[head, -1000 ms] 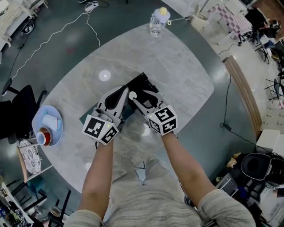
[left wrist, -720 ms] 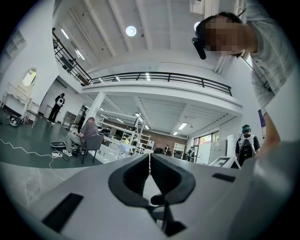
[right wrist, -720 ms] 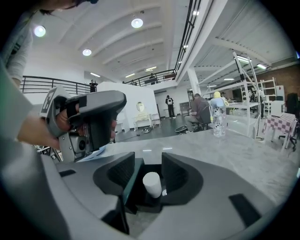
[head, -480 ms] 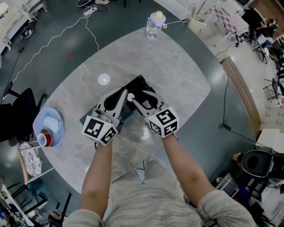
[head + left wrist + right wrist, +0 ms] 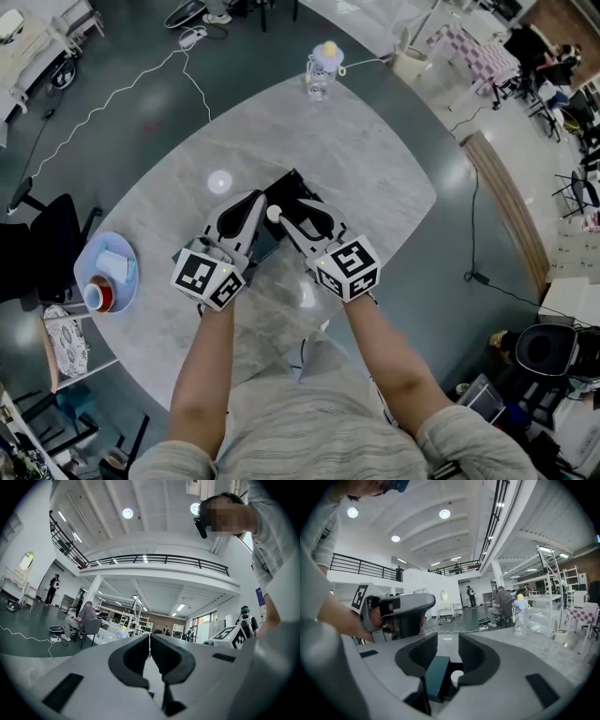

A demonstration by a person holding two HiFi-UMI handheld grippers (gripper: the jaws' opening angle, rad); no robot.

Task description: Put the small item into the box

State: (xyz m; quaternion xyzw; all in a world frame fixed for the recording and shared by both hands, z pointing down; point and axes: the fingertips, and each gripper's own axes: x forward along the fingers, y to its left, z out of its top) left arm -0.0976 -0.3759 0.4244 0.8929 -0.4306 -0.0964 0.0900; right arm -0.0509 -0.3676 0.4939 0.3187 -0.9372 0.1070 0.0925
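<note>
Person's forearms [image 5: 211, 356] reach in from the bottom edge of the head view, one gripper in each hand, both over the near middle of the table [image 5: 375, 178]. Left gripper [image 5: 255, 201]: clenched, jaw tips meet with nothing in them, confirmed in the left gripper view [image 5: 149, 639]. Right gripper [image 5: 284, 214]: jaws apart with a clear gap, they have just been closing, pads press on nothing, see the right gripper view [image 5: 448, 641]. Item [image 5: 273, 213]: small, white, round, free of both grippers. It sits just off the right gripper's tip, between the two gripper tips, over the dark box [image 5: 291, 183]. In the right gripper view the item [image 5: 456, 677] shows low through the jaw gap, just beside the box's teal wall [image 5: 437, 677]. It looks to be inside the box, depth unclear. The box lies under both grippers, its far corner sticking out past the tips. Left on the table: blue plate [image 5: 84, 258] with a red cup [image 5: 97, 295] on it. Far table edge: clear bottle [image 5: 322, 67] with a yellow top, upright, also in the right gripper view [image 5: 520, 616]. Beyond: white cable [image 5: 112, 94] on the dark floor, and a seated person [image 5: 502, 603] in the hall.
</note>
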